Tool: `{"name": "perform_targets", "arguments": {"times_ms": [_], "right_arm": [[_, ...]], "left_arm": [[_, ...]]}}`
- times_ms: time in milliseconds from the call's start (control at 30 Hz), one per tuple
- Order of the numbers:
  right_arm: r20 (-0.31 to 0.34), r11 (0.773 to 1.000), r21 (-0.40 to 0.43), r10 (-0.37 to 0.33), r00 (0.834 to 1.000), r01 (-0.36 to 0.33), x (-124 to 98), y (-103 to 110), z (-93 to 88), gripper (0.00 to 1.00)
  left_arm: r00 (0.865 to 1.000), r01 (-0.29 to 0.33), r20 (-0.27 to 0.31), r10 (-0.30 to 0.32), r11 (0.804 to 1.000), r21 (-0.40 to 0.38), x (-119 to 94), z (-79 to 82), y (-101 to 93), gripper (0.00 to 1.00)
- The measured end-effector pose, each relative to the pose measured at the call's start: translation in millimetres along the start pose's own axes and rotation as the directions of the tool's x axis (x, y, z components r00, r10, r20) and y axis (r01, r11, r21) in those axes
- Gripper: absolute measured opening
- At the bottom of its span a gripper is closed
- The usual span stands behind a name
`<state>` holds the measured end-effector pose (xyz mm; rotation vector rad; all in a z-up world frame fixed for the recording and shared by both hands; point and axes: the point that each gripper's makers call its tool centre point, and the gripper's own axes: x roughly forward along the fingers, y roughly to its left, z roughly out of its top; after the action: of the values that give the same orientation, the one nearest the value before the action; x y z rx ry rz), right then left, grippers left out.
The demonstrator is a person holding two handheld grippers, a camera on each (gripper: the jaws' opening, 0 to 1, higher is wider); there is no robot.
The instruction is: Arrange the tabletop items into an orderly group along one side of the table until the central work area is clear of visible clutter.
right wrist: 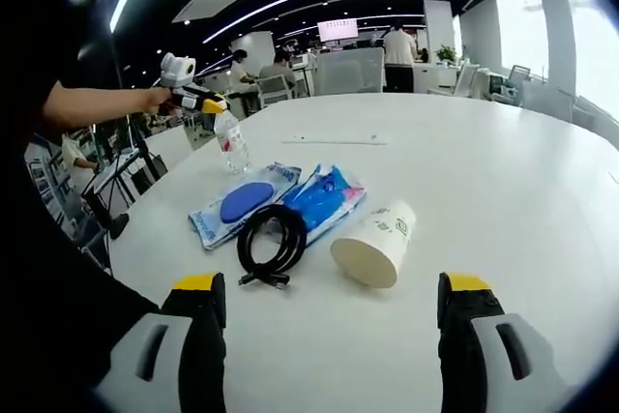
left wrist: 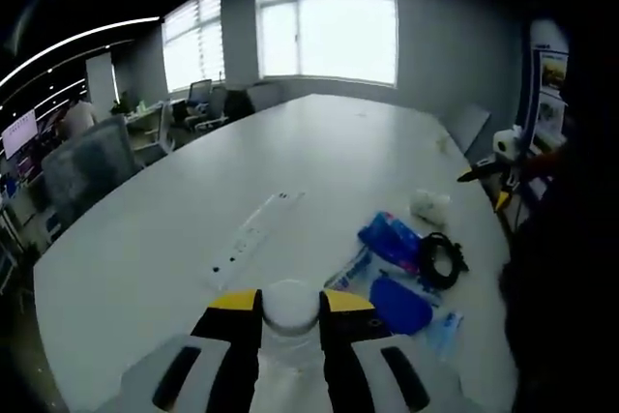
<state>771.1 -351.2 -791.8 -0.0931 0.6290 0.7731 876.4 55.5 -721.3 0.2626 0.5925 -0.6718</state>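
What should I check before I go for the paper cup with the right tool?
1. Right tool open: ok, jaws wide apart.
2. Paper cup between the jaw lines: ok, lying on its side just ahead.
3. Black cable out of the way: ok, beside the cup, apart.
4. Left tool busy: ok, shut on the water bottle, held off to the side.
5. Cup empty: cannot tell.
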Motion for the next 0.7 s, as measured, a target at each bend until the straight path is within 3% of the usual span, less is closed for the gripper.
{"name": "perform_targets", "arguments": {"times_ms": [67, 167, 400, 500, 700], "right_arm": [[0.001, 1.000, 0.000, 0.000, 1.000, 0.000, 0, 0, 0.5, 0.87], [0.009, 1.000, 0.001, 0.000, 1.000, 0.000, 1, 0, 2.8, 0.87], [0.017, 1.000, 0.005, -0.001, 1.000, 0.001, 1, 1, 2.4, 0.87], [0.025, 1.000, 0.010, 0.001, 1.000, -0.002, 0, 1, 2.9, 0.87], [0.062, 0.999, 0.039, -0.011, 0.998, 0.009, -2, 0, 7.0, 0.86]], "left_arm": [[1.000, -0.001, 0.003, 0.001, 1.000, -0.004, -1, -0.5, 1.0, 0.21], [1.000, -0.005, 0.007, 0.005, 0.997, 0.081, 0, 5.1, -8.9, 0.22], [0.998, -0.048, 0.046, 0.043, 0.992, 0.113, -5, 20.3, -17.2, 0.27], [0.997, -0.044, 0.062, 0.039, 0.995, 0.084, -9, 27.3, -21.7, 0.35], [0.997, -0.055, 0.054, 0.053, 0.998, 0.042, -20, 24.5, -30.2, 0.35]]}}
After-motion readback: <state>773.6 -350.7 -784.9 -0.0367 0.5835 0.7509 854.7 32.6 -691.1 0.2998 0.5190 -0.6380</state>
